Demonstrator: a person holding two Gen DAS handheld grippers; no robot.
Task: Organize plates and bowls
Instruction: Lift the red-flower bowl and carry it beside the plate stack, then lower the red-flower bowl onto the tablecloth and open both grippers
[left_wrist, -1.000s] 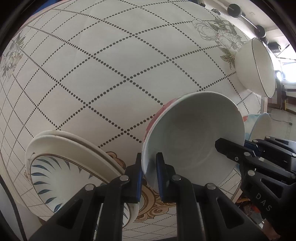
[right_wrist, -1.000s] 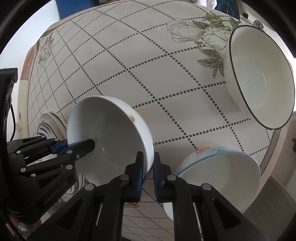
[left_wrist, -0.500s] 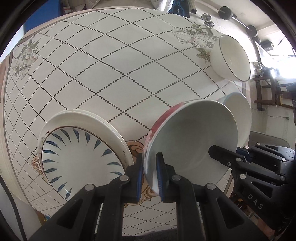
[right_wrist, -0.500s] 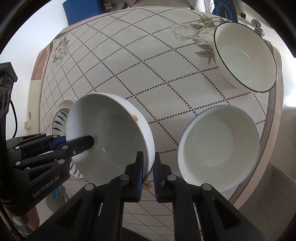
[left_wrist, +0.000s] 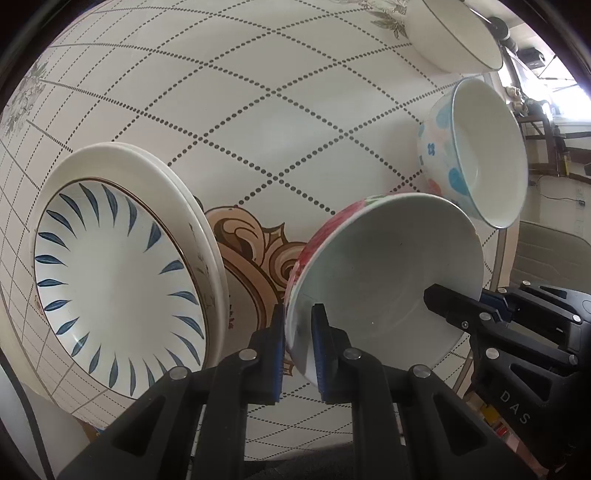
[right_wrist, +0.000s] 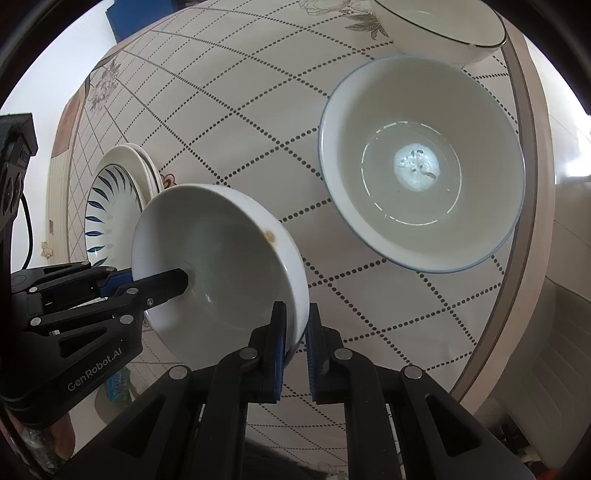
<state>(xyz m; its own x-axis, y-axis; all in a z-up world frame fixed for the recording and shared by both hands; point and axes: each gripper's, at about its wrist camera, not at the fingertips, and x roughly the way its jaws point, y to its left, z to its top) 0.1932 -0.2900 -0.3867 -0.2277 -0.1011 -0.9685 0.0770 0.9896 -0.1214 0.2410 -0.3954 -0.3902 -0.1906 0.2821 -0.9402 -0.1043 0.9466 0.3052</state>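
Glossy ceramic bowl (left_wrist: 388, 273), smooth tablecloth (left_wrist: 258, 110)

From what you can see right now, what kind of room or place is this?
Probably a home dining area. A round table with a printed, flower-patterned cover holds stacked plates and several bowls, such as the blue-rimmed bowl. Beyond the table's edge only some indoor clutter shows, too small to identify.

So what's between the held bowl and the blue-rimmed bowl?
Only bare table, seen in the right wrist view, separates the held bowl and blue-rimmed bowl.
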